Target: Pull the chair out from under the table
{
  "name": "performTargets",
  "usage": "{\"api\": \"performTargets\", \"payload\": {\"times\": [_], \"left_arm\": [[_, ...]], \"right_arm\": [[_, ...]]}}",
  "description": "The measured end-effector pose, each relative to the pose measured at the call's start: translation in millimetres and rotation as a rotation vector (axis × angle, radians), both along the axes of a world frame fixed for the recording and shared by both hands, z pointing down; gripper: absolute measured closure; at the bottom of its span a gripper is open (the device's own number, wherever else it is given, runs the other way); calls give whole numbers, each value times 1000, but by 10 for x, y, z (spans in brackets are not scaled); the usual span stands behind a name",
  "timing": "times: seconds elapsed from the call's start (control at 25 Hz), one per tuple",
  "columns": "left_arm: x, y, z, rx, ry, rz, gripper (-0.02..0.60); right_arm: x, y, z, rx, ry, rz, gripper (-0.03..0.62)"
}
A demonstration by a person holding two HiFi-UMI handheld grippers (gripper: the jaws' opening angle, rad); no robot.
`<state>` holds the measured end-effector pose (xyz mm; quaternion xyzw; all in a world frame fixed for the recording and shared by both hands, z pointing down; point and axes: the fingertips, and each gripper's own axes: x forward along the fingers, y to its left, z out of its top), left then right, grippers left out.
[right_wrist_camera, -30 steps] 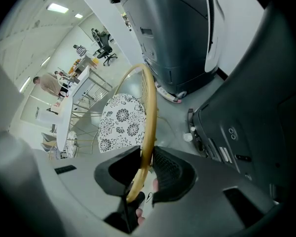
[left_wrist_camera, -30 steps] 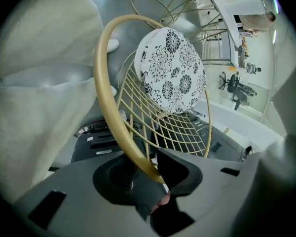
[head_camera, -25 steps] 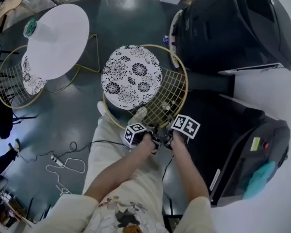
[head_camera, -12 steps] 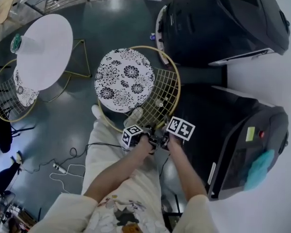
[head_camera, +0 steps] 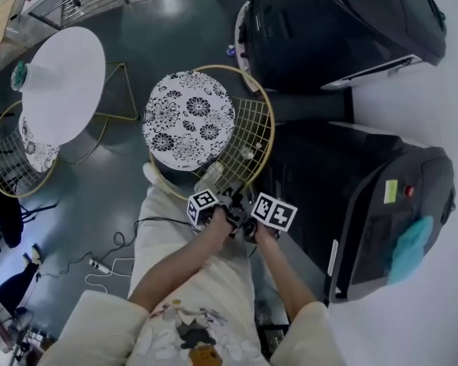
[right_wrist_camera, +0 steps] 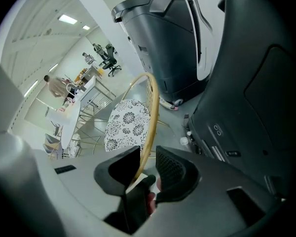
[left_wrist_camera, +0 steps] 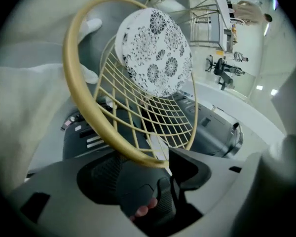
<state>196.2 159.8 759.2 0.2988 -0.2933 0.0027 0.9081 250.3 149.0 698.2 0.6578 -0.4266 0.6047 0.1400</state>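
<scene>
Beside the large black machine [head_camera: 351,204], the gold wire chair with a floral round seat [head_camera: 189,120] stood well apart from the white round counter [head_camera: 65,82].
Its back rim [left_wrist_camera: 79,107] lay between the opening jaws of the left tool [left_wrist_camera: 160,162], pads off it, and loosely between those of the right tool [right_wrist_camera: 148,164]. A tool drawn away askew could hook the rim and knock the chair against the machine.

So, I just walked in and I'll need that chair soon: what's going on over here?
A person stands over the gold wire chair with a gripper in each hand, both at its back rim. The chair stands clear of the round white table, beside the black machines. The left gripper has its tongs opening with the rim between them. The right gripper straddles the rim, a gap showing at one pad. The pull looks done.
</scene>
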Motion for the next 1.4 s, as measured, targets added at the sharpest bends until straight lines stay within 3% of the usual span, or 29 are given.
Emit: {"api": "performTargets", "payload": {"times": [0.04, 0.16, 0.4, 0.6, 0.8, 0.92, 1.12, 1.2, 1.4], "left_arm": [[68, -20, -54, 24, 35, 0, 297], [193, -66, -190, 65, 81, 28, 295], [269, -185, -714, 237, 121, 226, 296], [260, -644, -1258, 470, 180, 347, 296], [119, -1198, -1819, 729, 183, 392, 339], [-77, -1475, -2122, 873, 130, 439, 413], [-509, -1910, -2814, 1316, -36, 588, 499], [-683, -2012, -3058, 1460, -121, 636, 538], [-1103, -2098, -3655, 1683, -261, 666, 572]], "right_arm": [[10, 18, -14, 0, 4, -1, 510], [79, 67, -84, 12, 10, 14, 510], [69, -2, -348, 110, -34, 40, 510], [-34, -250, -680, 235, -117, 108, 511], [-119, -727, -1198, 374, -61, 35, 558], [-204, -1032, -1517, 451, -23, -6, 569], [-435, -1534, -2039, 576, 32, -93, 571], [-587, -1689, -2278, 627, 24, -115, 572], [-1148, -1946, -2842, 761, -3, -232, 572]]}}
